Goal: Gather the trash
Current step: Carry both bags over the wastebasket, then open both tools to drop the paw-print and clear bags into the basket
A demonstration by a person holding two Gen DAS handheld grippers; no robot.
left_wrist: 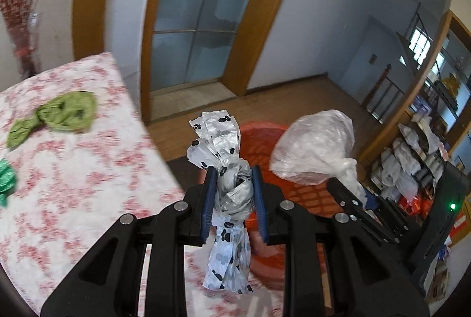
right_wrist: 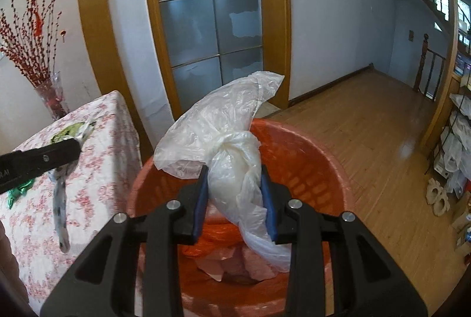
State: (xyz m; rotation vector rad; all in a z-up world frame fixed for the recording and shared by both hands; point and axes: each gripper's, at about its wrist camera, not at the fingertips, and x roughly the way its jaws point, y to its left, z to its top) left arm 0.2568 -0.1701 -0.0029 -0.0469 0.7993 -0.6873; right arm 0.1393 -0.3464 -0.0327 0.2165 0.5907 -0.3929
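Note:
My left gripper (left_wrist: 234, 173) is shut on a knotted white bag with black paw prints (left_wrist: 226, 167), held near the table's edge beside the orange bin (left_wrist: 265, 140). My right gripper (right_wrist: 234, 173) is shut on a tied clear plastic bag (right_wrist: 223, 134), held over the open orange bin (right_wrist: 318, 158); this bag also shows in the left wrist view (left_wrist: 312, 149). A crumpled light green bag (left_wrist: 59, 117) and a dark green bag (left_wrist: 6, 178) lie on the floral tablecloth (left_wrist: 88, 187). The left gripper (right_wrist: 78, 146) shows in the right wrist view.
The bin holds orange and pink scraps (right_wrist: 235, 261). A glass-paned door (right_wrist: 209, 11) stands behind. A vase of red branches (right_wrist: 50, 93) is by the wall. Shelves with bagged goods (left_wrist: 412, 164) stand at the right on the wooden floor (right_wrist: 368, 134).

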